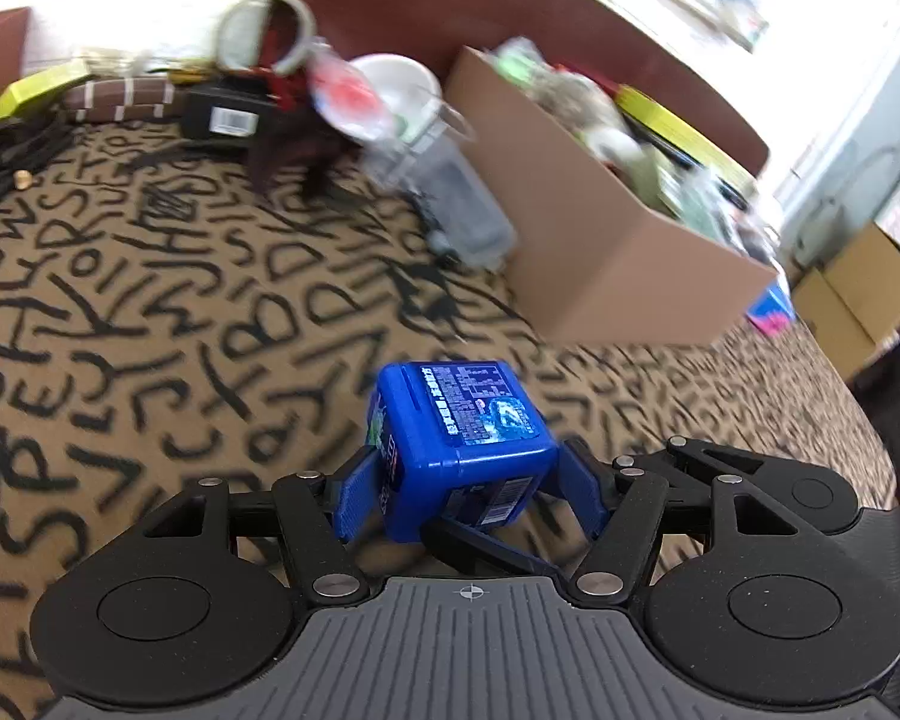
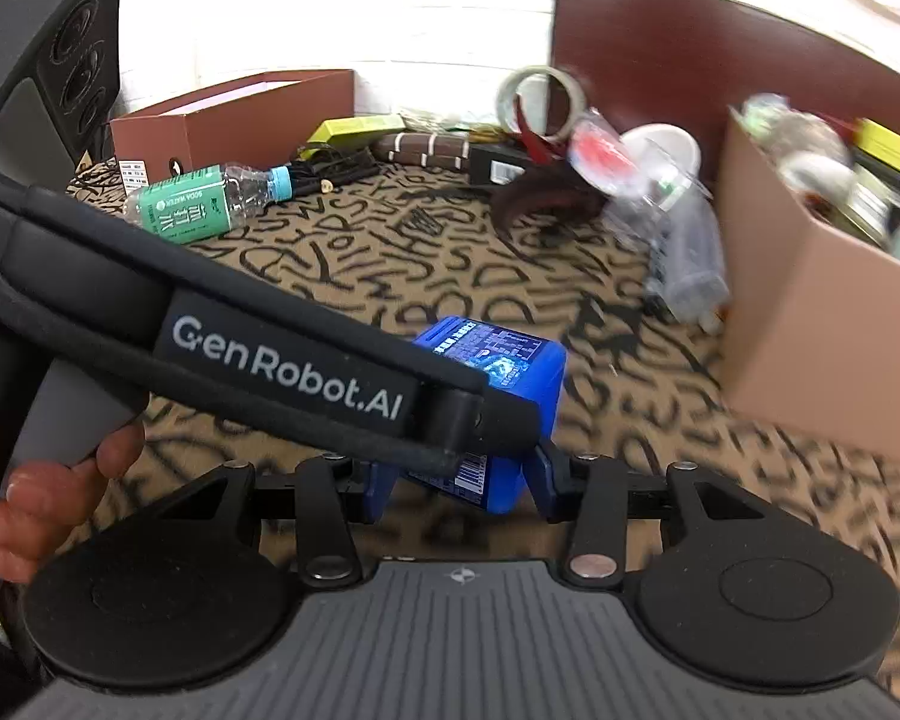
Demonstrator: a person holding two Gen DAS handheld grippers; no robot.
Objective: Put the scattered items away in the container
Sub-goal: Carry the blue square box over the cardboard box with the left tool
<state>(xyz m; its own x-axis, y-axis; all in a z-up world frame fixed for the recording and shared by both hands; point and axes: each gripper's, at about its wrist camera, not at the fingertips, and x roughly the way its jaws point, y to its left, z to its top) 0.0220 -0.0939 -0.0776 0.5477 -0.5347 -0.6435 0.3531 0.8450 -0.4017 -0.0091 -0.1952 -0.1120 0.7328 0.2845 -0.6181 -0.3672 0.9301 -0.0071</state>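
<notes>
My left gripper (image 1: 468, 489) is shut on a blue plastic box (image 1: 462, 444) with a printed label, held above the letter-patterned cloth. The same blue box (image 2: 510, 372) shows in the right wrist view, between my right gripper's (image 2: 459, 489) blue fingers, with the left gripper's body (image 2: 270, 354) across it; whether the right fingers touch the box I cannot tell. The cardboard box container (image 1: 600, 228) stands ahead right, holding several items; it also shows in the right wrist view (image 2: 810, 324).
A clear plastic cup (image 1: 444, 198) lies beside the container. A tape roll (image 1: 267, 30), black box (image 1: 225, 114), white bowl (image 1: 402, 84) and striped pouch (image 1: 120, 99) sit at the back. A green bottle (image 2: 198, 207) lies at the left by a brown box (image 2: 240, 120).
</notes>
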